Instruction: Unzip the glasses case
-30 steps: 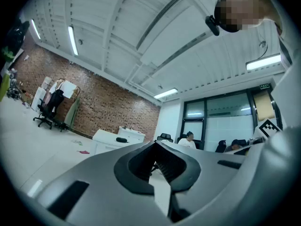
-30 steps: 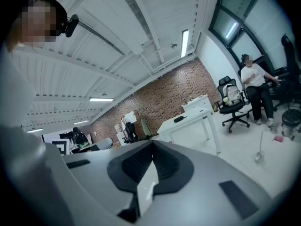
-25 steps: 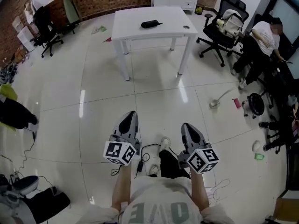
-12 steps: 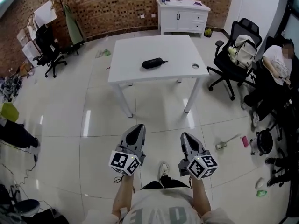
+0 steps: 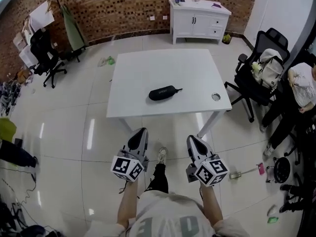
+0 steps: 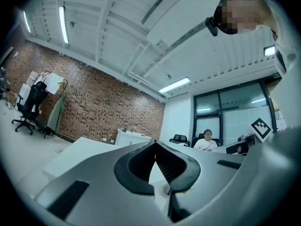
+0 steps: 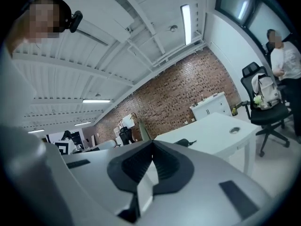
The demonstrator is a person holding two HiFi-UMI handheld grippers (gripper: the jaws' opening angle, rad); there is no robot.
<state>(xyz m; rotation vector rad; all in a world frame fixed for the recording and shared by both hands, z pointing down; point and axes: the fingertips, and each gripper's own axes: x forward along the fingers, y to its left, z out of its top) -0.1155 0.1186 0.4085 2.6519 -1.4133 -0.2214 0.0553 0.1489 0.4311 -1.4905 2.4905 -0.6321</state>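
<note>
**Both grippers carried empty, short of the table**

The left gripper [image 5: 139, 132] and right gripper [image 5: 191, 138] are held side by side in front of the body. Each has its jaws brought together at the tips with nothing gripped, presumably because nothing is within reach. Beyond them, the black glasses case [image 5: 163, 93] is seen lying, apparently closed, near the middle of the white table [image 5: 148, 65], well apart from both.

The glasses case [image 5: 164, 93] lies mid-table [image 5: 163, 65], well ahead of the left tongs [image 5: 139, 134] and the right tongs [image 5: 193, 139], which sit side by side. A cabinet [image 5: 200, 15] stands behind the table, and a chair [image 5: 259, 78] to its right.
</note>
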